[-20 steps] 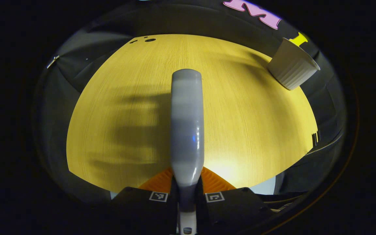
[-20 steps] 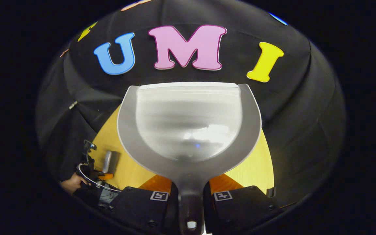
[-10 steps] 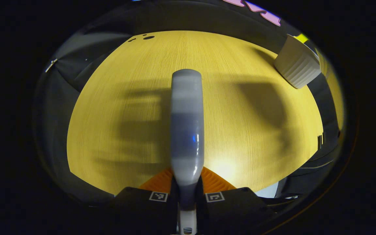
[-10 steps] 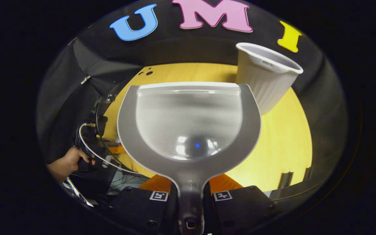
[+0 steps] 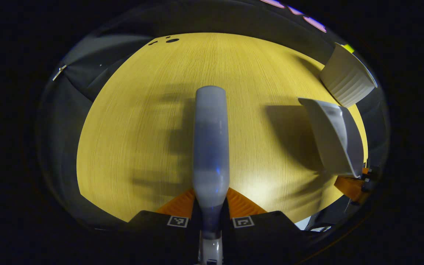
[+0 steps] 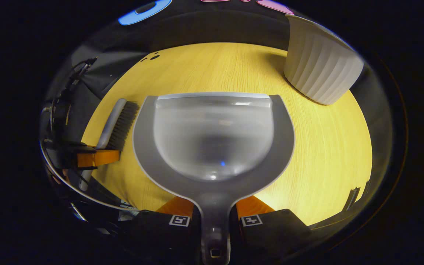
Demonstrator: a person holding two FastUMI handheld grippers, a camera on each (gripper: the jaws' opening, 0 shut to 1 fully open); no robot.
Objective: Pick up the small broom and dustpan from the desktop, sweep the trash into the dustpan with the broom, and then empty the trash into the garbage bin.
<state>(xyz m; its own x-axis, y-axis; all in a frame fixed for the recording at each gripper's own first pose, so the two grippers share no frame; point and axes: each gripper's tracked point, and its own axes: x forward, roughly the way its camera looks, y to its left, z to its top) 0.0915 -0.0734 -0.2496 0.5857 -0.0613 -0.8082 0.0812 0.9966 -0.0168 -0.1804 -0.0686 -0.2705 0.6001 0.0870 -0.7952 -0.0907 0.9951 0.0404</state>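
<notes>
In the left gripper view, my left gripper [image 5: 211, 206] is shut on the handle of the small grey broom [image 5: 211, 147], whose back points forward over the yellow desktop [image 5: 153, 121]. The grey dustpan [image 5: 331, 136] shows at the right, with the white ribbed garbage bin [image 5: 346, 79] behind it. In the right gripper view, my right gripper [image 6: 215, 209] is shut on the handle of the dustpan [image 6: 214, 136], whose pan looks empty. The broom [image 6: 118, 121], bristles toward the pan, sits at the left with the other gripper's orange fingers [image 6: 96, 158] on it. The bin [image 6: 320, 70] stands at the upper right.
Small dark holes [image 5: 168, 39] mark the desktop's far edge. The black cloth wall runs behind the table. Cables [image 6: 64, 110] and the other gripper's body hang at the left in the right gripper view.
The right gripper has tilted down and come away from the bin, bringing the dustpan low over the desktop beside the broom. The dustpan has entered the left gripper view at the right.
</notes>
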